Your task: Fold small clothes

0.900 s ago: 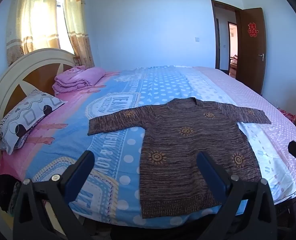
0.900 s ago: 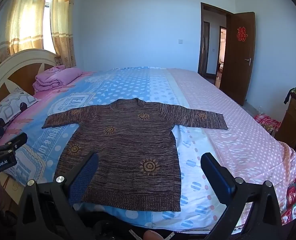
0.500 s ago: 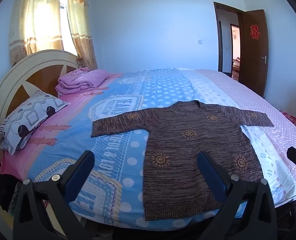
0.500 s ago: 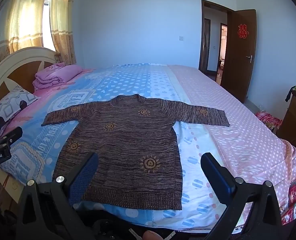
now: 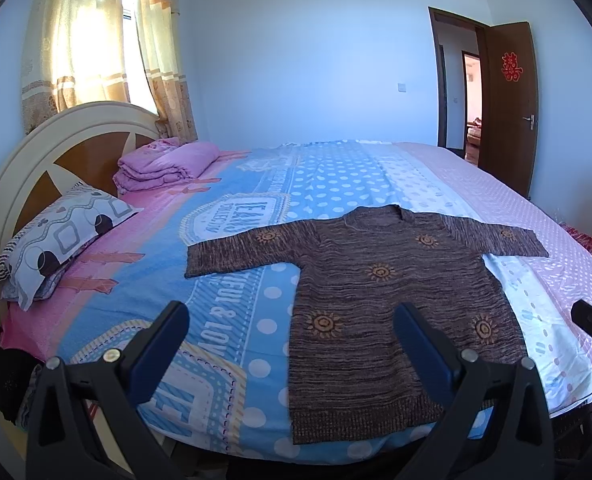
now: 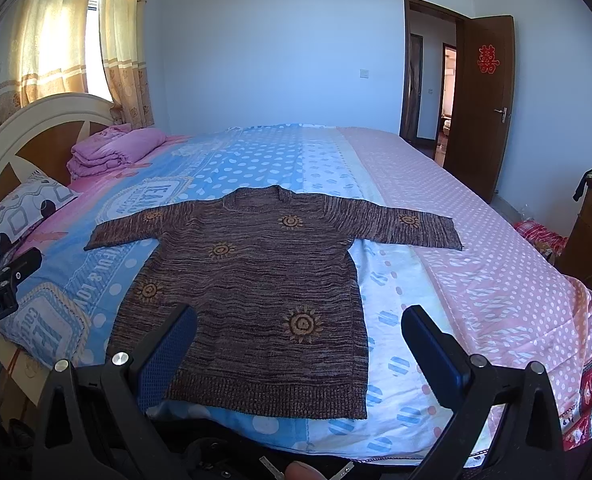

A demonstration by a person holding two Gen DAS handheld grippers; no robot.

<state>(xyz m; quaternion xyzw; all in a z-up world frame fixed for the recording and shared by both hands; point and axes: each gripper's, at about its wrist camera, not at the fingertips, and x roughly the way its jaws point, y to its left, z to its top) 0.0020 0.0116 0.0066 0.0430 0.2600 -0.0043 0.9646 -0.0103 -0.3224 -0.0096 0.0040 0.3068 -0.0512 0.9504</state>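
Risk first: a pinch that takes sheet along with knit, dragging the bed sheet (image 6: 476, 240) up with the fold; likely if the pads dig in rather than skim the edge. Also a lopsided fold, if the two grabs land at unequal points on hem or sleeves. Loose knit could stretch or sag when lifted by a corner (a judgement, not seen).

Left gripper (image 5: 291, 340) spread wide, nothing between the fingers; right gripper (image 6: 300, 340) likewise apart and empty. Neither touching cloth.

Brown sweater (image 6: 255, 280) flat on the sheet, just ahead of and below both tools, hem nearest, collar farthest, sleeves out to either side. Streaky brown knit, orange sun motifs, ribbed hem. Not yet folded.
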